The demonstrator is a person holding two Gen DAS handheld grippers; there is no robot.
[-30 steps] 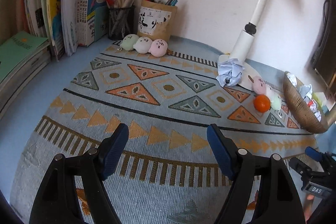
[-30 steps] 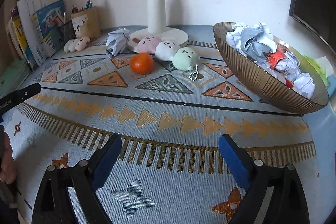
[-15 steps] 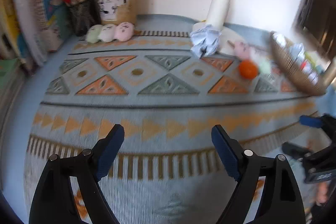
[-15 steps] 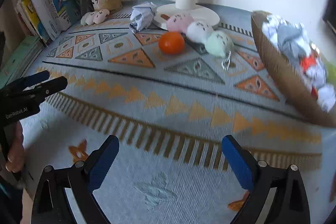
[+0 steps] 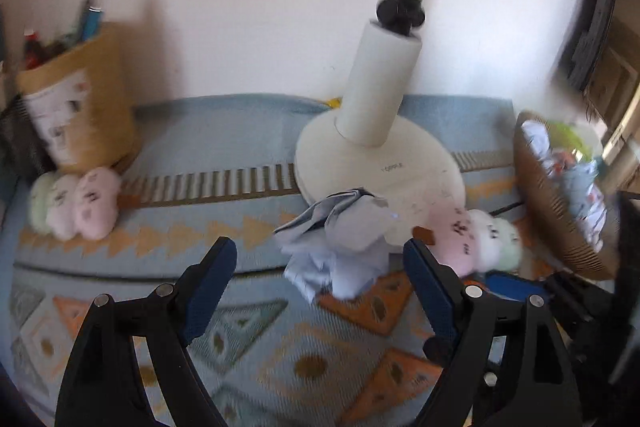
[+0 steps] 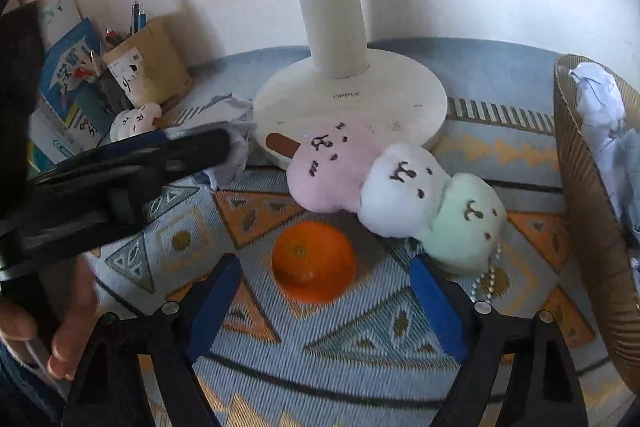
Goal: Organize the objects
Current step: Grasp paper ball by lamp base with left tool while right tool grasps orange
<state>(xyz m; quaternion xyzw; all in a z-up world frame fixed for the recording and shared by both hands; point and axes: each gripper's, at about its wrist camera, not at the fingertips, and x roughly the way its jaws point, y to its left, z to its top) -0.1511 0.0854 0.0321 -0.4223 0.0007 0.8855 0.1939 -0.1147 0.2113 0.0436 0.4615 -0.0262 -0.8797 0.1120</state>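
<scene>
The left gripper (image 5: 318, 277) has its blue-padded fingers (image 5: 208, 283) spread wide apart, and the crumpled paper ball (image 5: 340, 239) sits just beyond the gap between them at frame centre, not gripped, resting against the front edge of the white lamp base (image 5: 380, 163). The right gripper (image 6: 326, 293) is likewise wide apart and empty – the orange (image 6: 314, 261) lies on the patterned mat (image 6: 380, 327) in the middle of the frame, just ahead of the fingertips. Behind the orange, right of centre, a pink, white and green plush skewer (image 6: 400, 191) leans on the lamp base. At the right edge stands a ribbed brown basket (image 6: 588, 207) holding crumpled paper. In the upper left of the left wrist view a brown pen holder (image 5: 76, 111) stands on the counter, a second plush skewer (image 5: 76, 203) just below it – blurred.
</scene>
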